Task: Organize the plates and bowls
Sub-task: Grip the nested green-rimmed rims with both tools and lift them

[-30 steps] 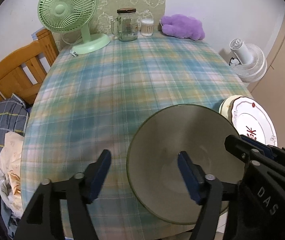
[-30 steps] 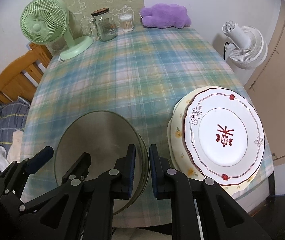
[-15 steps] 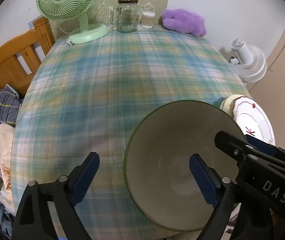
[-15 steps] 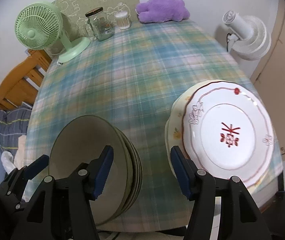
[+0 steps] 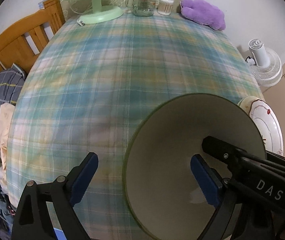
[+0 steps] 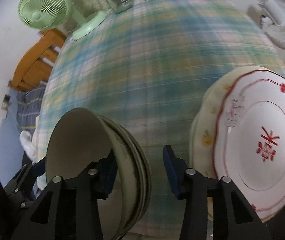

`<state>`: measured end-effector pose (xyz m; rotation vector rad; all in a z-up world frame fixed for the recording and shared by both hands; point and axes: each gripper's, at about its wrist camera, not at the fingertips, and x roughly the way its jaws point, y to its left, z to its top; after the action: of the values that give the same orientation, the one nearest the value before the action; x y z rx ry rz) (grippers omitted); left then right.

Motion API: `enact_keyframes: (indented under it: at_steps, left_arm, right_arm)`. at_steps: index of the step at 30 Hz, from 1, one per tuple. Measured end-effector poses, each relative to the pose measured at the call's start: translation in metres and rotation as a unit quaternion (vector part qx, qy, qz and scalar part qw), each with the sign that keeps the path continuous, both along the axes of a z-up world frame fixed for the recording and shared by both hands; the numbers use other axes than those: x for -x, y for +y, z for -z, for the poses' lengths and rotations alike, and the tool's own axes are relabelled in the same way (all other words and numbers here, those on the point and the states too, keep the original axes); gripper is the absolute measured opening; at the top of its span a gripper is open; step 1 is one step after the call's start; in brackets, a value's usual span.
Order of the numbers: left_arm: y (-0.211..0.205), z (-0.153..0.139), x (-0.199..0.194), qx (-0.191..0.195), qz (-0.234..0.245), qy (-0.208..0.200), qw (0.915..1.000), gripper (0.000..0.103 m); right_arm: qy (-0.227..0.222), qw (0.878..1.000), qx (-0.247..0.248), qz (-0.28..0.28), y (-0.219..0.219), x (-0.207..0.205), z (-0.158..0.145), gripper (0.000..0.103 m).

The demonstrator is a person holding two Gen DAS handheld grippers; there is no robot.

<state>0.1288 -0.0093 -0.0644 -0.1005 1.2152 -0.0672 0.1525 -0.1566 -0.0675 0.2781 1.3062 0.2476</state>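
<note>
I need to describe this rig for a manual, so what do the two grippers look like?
Both are black plastic with two angled arms, silver round pins at the joints and dark blue ribbed pads. The left gripper and right gripper look alike; white letters DAS mark the right one's side.

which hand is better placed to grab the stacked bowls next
Probably the right tool: its jaws straddle the rim of the stacked bowls and are closing. The left tool is wide open around the opposite rim.

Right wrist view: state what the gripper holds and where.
Nothing yet: the right gripper straddles the rim of the stacked grey-green ceramic bowls, jaws closing.
</note>
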Motion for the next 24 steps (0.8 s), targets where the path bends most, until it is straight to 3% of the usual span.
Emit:
enact_keyframes:
  at_steps: [5, 10, 24]
  left_arm:
    - [0.006, 0.007, 0.001, 0.011, -0.015, 0.010, 0.9998, 0.095]
    - [0.010, 0.013, 0.002, 0.032, -0.023, 0.013, 0.9991, 0.095]
    - [0.024, 0.028, -0.002, 0.118, 0.014, 0.018, 0.9928, 0.091]
  right_arm:
    - [0.000, 0.999, 0.003, -0.051, 0.011, -0.003, 0.000, 0.033]
    - [0.000, 0.998, 0.010, -0.066, 0.014, -0.004, -0.001, 0.033]
    - [-0.001, 0.999, 0.041, -0.020, 0.020, 0.000, -0.002, 0.037]
